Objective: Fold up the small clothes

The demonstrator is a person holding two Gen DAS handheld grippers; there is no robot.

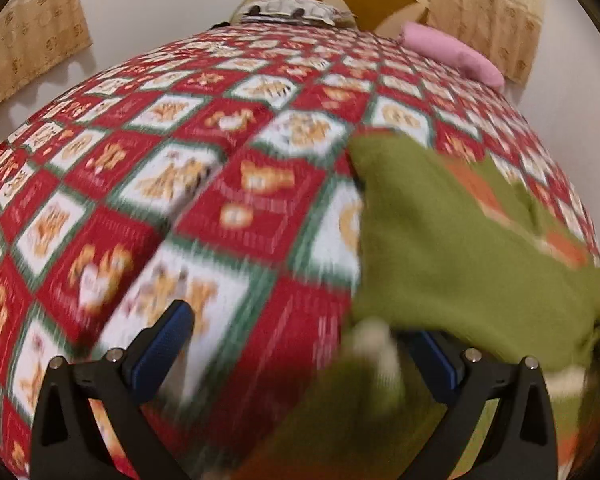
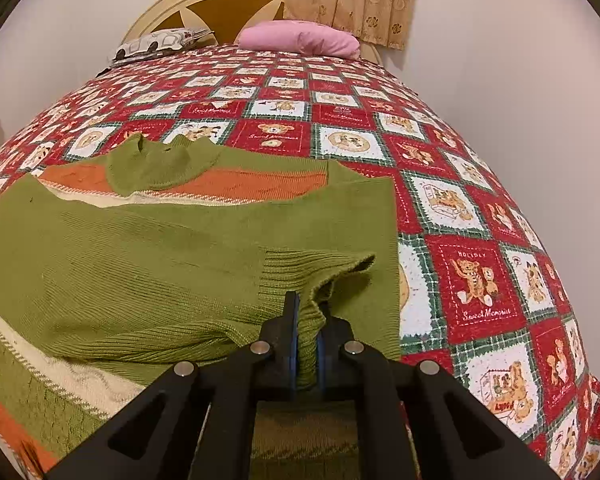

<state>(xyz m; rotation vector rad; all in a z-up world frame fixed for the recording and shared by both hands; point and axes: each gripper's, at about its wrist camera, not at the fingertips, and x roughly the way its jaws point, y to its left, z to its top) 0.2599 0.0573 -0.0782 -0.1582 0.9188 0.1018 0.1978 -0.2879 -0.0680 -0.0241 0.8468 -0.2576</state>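
A small green knit sweater (image 2: 147, 240) with orange and cream stripes lies on the red patchwork bedspread (image 2: 476, 280), with one sleeve folded across its body. My right gripper (image 2: 307, 336) is shut on the ribbed green cuff (image 2: 320, 276) of that sleeve, and the knit is bunched between its blue pads. The left wrist view is blurred by motion. There the sweater (image 1: 460, 248) fills the right side. My left gripper (image 1: 304, 352) stands wide open over the bedspread (image 1: 219, 208) at the sweater's left edge. A blurred green and cream fold lies by its right finger (image 1: 440, 364), and the pads do not press on it.
A pink pillow (image 2: 300, 38) and a car-print pillow (image 2: 155, 44) lie at the head of the bed against a cream headboard (image 2: 203, 4). Patterned curtains (image 2: 352, 0) hang behind. A pale wall runs close along the bed's right side.
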